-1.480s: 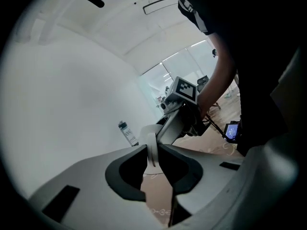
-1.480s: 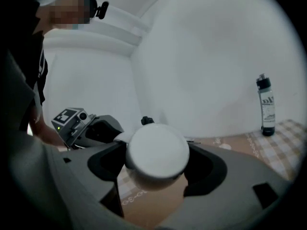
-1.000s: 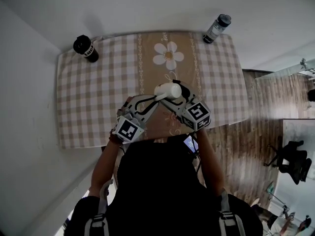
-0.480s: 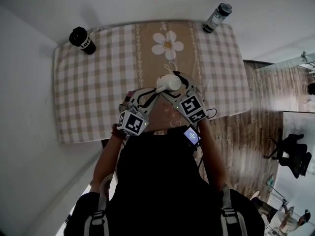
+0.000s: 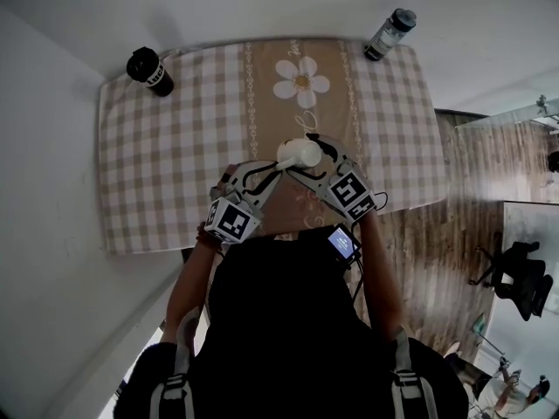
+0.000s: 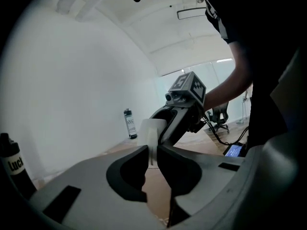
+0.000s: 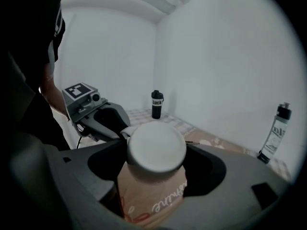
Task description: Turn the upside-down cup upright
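White smooth cup (image 5: 300, 153), tipped sideways

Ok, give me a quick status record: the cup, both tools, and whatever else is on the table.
cup: white cup, held between both tools above the checked cloth
cup orientation: flat base faces the right tool's camera; not upright
left tool: shut on a thin white part of the cup, handle or rim, cannot tell which
right tool: shut on the cup body
others: black bottle at far left corner, clear bottle at far right corner, both standing, well apart from the cup
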`<action>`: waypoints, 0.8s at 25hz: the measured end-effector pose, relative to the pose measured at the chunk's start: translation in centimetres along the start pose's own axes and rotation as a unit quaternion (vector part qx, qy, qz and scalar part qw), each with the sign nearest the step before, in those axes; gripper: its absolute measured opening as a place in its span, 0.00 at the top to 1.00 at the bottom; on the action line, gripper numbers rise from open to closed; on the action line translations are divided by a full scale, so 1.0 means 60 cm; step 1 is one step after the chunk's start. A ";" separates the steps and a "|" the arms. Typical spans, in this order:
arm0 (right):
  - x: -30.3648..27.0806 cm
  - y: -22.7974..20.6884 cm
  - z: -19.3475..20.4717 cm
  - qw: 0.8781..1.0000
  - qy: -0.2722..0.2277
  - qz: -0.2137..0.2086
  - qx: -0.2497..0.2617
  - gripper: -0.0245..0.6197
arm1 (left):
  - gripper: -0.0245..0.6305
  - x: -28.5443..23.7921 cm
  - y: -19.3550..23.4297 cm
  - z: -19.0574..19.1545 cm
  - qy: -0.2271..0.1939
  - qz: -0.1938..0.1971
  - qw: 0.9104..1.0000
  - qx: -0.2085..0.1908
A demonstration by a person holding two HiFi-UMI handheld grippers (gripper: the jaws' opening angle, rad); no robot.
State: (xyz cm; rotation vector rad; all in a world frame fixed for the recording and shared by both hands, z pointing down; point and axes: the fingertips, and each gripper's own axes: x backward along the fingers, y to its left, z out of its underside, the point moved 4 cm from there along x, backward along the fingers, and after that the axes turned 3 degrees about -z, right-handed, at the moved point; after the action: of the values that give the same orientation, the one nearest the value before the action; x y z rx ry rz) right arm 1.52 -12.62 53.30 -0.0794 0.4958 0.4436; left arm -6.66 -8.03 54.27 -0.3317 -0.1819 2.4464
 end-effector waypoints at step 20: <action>-0.031 0.009 0.027 1.000 0.003 0.021 -0.007 0.41 | 0.86 -0.009 0.029 0.060 0.056 -0.008 0.998 0.020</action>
State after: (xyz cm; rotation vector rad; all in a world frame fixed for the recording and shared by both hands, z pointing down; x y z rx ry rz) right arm 0.55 -12.56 55.61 -0.0841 0.5009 0.4890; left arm -8.29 -9.87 57.47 -0.4458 -0.0863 2.4048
